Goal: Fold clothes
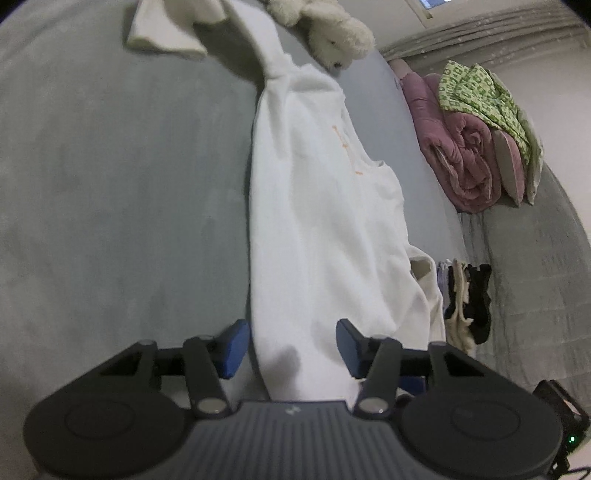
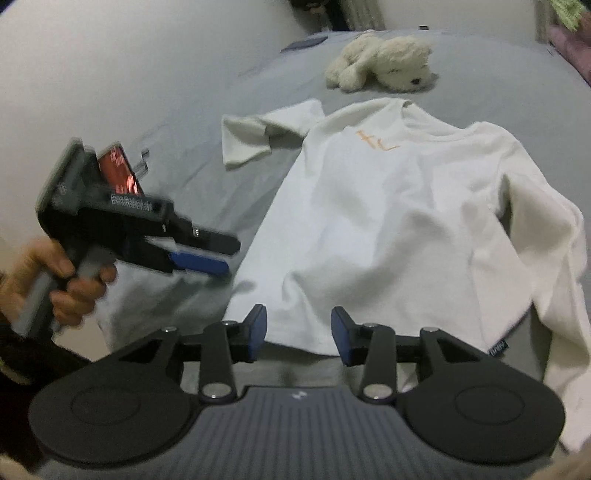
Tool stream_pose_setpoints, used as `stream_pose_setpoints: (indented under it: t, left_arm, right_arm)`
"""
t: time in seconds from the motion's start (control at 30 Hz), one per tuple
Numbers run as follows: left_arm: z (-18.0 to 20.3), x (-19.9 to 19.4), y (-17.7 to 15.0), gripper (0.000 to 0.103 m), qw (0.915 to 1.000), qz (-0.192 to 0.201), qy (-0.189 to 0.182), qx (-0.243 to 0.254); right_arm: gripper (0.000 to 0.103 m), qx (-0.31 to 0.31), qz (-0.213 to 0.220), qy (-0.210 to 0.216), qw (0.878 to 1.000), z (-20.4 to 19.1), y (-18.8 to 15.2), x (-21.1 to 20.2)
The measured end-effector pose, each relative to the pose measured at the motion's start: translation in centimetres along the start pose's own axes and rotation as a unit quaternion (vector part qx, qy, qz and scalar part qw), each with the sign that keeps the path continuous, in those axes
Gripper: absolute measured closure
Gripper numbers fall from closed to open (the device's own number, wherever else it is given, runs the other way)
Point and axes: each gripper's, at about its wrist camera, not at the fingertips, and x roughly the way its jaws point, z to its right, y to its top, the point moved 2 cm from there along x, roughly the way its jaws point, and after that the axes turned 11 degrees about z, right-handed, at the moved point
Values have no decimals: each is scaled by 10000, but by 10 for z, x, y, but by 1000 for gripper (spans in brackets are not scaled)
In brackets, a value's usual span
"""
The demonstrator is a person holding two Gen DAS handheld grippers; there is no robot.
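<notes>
A white long-sleeved shirt (image 1: 314,221) (image 2: 388,221) with small orange lettering lies face up on a grey bed (image 1: 110,184) (image 2: 207,110). One sleeve (image 2: 247,140) bends out to the left. The other sleeve (image 2: 554,266) is folded down along the right side. My left gripper (image 1: 293,349) (image 2: 223,256) is open, its blue pads standing either side of the hem's left corner without pressing it. My right gripper (image 2: 298,334) is open too, low over the middle of the hem, with cloth showing between its pads. A hand (image 2: 66,284) holds the left gripper.
A cream plush dog (image 1: 332,33) (image 2: 384,62) lies beyond the collar. A rolled pink quilt (image 1: 461,147) with a green patterned cloth (image 1: 484,96) on it sits at the bed's right edge. Dark and pale clothes (image 1: 469,299) are heaped off the bed.
</notes>
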Motion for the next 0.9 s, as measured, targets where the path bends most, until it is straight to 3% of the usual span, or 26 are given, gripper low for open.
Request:
stream_pose_setpoints:
  t: [0.3, 0.5, 0.7, 0.9]
  left_arm:
    - [-2, 14, -16, 57, 9991, -269, 42, -311]
    - [-3, 11, -16, 58, 9992, -238, 67, -302]
    - [-1, 0, -11, 58, 9997, 43, 140, -184]
    - [-5, 5, -13, 58, 9996, -69, 212, -163]
  right_arm:
    - [60, 1014, 476, -171, 9936, 42, -8, -42]
    - [60, 1281, 478, -420, 9897, 63, -18, -56]
    - [60, 1693, 393, -655, 9826, 85, -28, -61]
    - [60, 2048, 325, -955, 9736, 100, -33, -57]
